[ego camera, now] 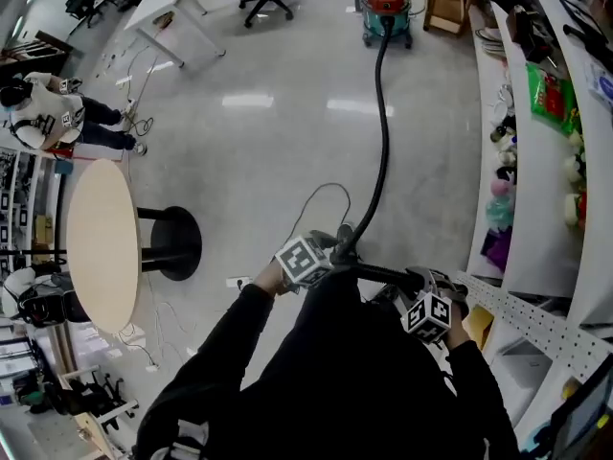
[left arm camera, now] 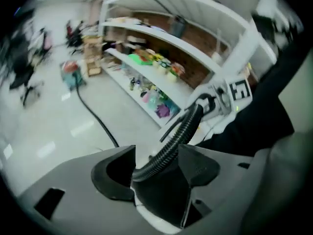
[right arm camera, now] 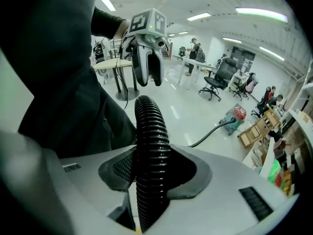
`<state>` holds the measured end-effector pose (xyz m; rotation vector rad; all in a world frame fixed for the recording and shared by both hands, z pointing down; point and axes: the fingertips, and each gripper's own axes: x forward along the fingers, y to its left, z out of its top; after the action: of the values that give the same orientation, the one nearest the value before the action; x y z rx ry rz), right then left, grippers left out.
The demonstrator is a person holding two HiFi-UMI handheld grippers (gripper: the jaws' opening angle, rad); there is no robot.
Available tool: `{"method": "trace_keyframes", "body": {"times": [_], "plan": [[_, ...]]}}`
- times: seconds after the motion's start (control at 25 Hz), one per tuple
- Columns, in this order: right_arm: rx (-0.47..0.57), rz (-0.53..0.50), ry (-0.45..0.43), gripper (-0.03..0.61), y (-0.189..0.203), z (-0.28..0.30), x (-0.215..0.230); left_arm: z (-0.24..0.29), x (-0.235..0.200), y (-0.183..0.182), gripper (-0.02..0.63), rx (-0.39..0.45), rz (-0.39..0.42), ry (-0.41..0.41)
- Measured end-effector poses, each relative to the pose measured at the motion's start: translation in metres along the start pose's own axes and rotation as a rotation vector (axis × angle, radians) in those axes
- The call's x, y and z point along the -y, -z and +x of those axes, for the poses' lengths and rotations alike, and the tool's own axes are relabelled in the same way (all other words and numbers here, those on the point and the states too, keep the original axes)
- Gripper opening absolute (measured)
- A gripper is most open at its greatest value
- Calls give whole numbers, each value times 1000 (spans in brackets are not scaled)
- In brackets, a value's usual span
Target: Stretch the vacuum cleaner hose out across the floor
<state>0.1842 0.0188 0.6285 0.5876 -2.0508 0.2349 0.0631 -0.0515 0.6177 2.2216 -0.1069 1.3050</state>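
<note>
Beside the shelves (ego camera: 525, 113), the right hand-held gripper (right arm camera: 154, 169) clamps the hose (right arm camera: 149, 126) while the left hand-held gripper (left arm camera: 157, 156) gapes around it.

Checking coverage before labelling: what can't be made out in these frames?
1. Free end of the black corrugated vacuum hose: head view, hidden past the right gripper and the person's black clothing; right gripper view, cut by the bottom edge.
2. Jaws of the left gripper: head view, under its marker cube.
3. The coloured shelf goods: left gripper view, blurred.
</note>
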Motion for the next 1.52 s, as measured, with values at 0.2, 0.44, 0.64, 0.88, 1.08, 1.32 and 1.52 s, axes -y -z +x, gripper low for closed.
{"method": "trace_keyframes", "body": {"times": [0.2, 0.44, 0.64, 0.88, 1.08, 1.32, 1.52], "plan": [[-59, 64, 48, 173, 49, -12, -38, 36, 55, 66, 285, 349, -1027, 416], [25, 33, 183, 173, 29, -41, -45, 47, 85, 54, 298, 641, -1250, 736], [131, -81, 279, 172, -20, -43, -89, 10, 61, 44, 347, 1042, -1236, 859], [95, -3, 444, 173, -38, -30, -130, -34, 55, 53, 233, 1161, -1150, 975], [-47, 84, 509, 253, -33, -17, -172, -86, 93, 51, 184, 1152, -872, 1028], [-81, 402, 435, 278, 13, -34, -225, -90, 123, 72, 184, 1045, -610, 798], [-48, 393, 453, 278, 36, -63, -238, -109, 154, 95, 184, 969, -419, 672]]}}
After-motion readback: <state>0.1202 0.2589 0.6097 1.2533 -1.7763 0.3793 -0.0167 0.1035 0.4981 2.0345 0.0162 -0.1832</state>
